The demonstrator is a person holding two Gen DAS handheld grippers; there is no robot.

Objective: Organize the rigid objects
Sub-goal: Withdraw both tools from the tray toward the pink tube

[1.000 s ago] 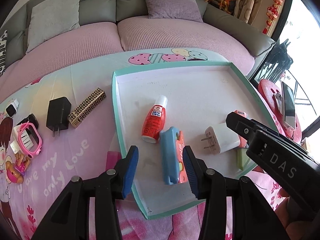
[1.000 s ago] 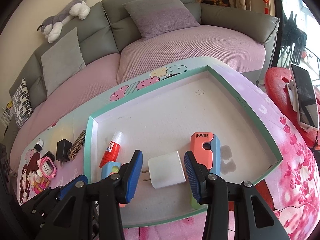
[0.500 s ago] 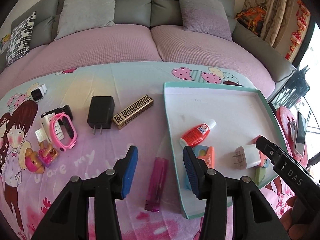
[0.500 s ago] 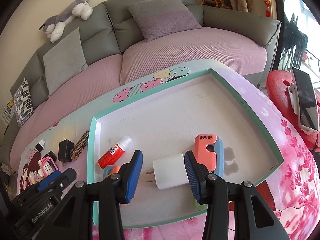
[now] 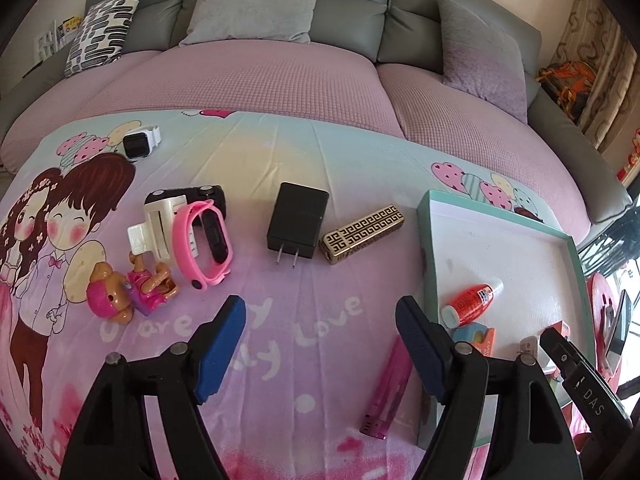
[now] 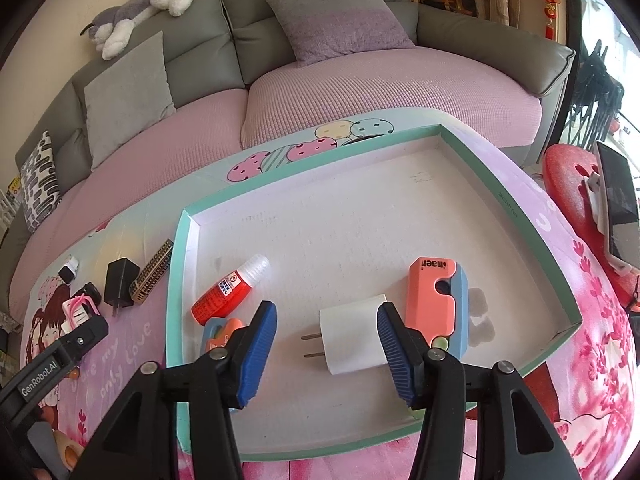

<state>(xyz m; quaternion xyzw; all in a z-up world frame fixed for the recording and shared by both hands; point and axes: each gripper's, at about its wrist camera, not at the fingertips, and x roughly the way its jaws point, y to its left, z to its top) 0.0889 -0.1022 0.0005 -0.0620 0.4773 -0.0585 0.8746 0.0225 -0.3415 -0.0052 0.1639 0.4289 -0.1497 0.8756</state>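
My left gripper (image 5: pixel 320 340) is open and empty above the pink tablecloth, left of the teal-rimmed white tray (image 5: pixel 425 248). Beyond it lie a black charger (image 5: pixel 297 222), a gold patterned bar (image 5: pixel 362 234), a pink watch (image 5: pixel 204 240) and a toy figure (image 5: pixel 132 286). A magenta lighter (image 5: pixel 386 392) lies by its right finger. My right gripper (image 6: pixel 326 352) is open and empty over the tray (image 6: pixel 532 216), around a white charger (image 6: pixel 354 334). In the tray are also a red bottle (image 6: pixel 228 290), an orange-and-blue block (image 6: pixel 436 304) and a small blue-orange item (image 6: pixel 218 330).
A white smartwatch (image 5: pixel 140 142) lies at the far left of the cloth. A grey sofa with pink cover (image 5: pixel 280 76) stands behind the table. A red stool with a phone (image 6: pixel 616 208) stands to the right of the table.
My left gripper has swung left from over the tray to over the tablecloth, bringing the loose items into view, and opened wider. My right gripper has stayed over the white charger.
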